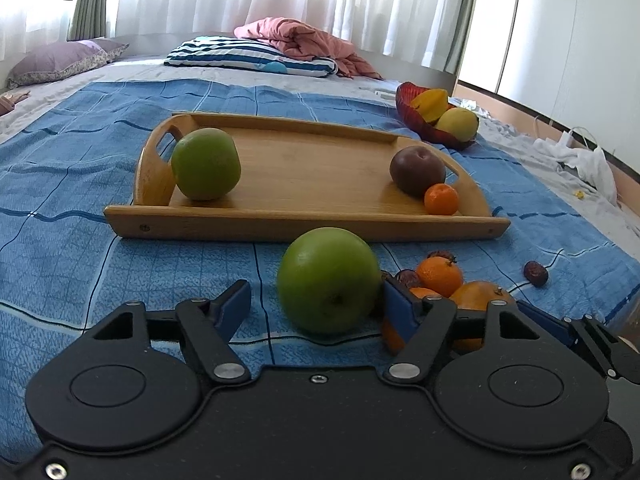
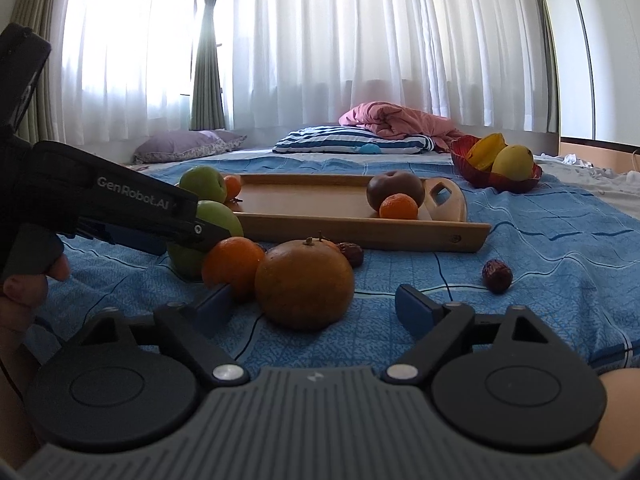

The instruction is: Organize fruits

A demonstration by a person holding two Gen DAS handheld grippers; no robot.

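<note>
"GenRobot.AI" on left tongs [image 2: 208,236]

Just past the left gripper's [image 1: 316,300] right finger [image 1: 400,312], the small oranges [image 1: 439,275] sit half hidden behind the linkage, and how many there are cannot be told. From the right wrist, the left gripper's body [image 2: 120,208] covers much of the near green apple [image 2: 218,216]. Beside it, the hand [image 2: 24,284] is cut off by the frame's left edge.
</note>
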